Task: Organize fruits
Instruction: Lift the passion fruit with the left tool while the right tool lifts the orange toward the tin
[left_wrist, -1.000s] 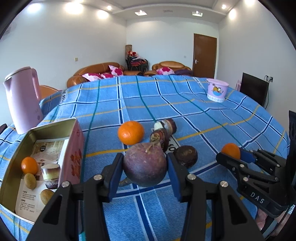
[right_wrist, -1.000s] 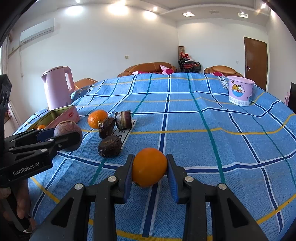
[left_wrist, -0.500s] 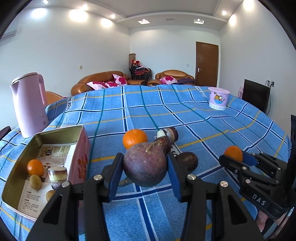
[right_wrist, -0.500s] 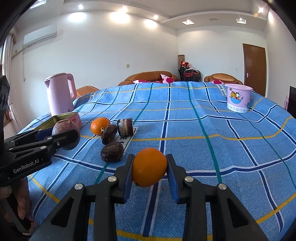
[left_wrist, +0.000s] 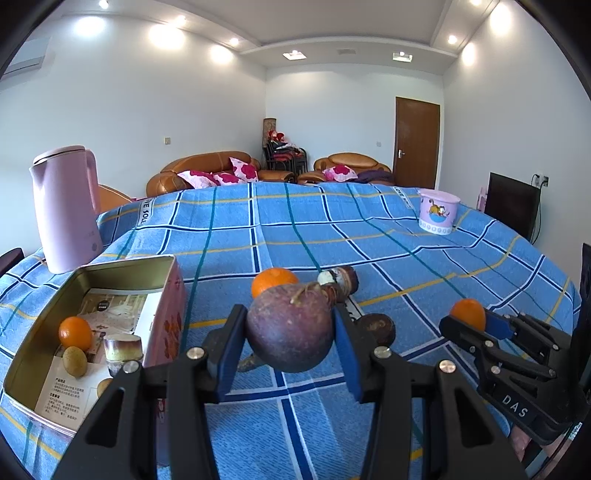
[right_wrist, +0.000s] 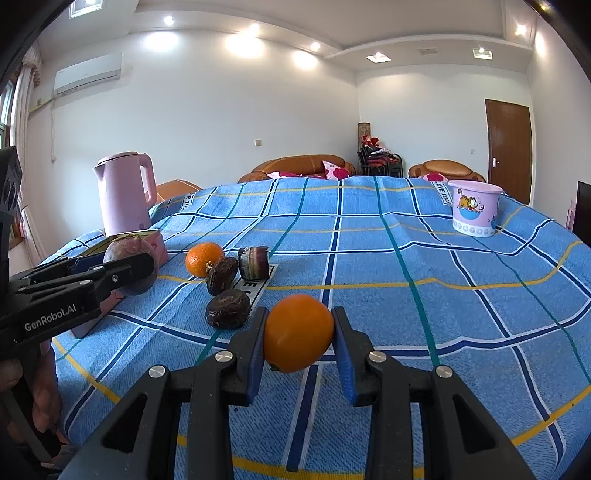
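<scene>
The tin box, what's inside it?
In the tin box lie a small orange, a brownish-green fruit, a short purple-and-cream chunk and a printed leaflet. Another fruit peeks out, partly covered by the left gripper.

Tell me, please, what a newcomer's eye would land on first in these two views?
First, the two loaded claws: the left claw grips a big purple fruit beside the open tin, and the right claw clamps an orange above the blue checked tablecloth. Next, the loose fruit cluster at mid-table, then the pink kettle at the far left.
</scene>
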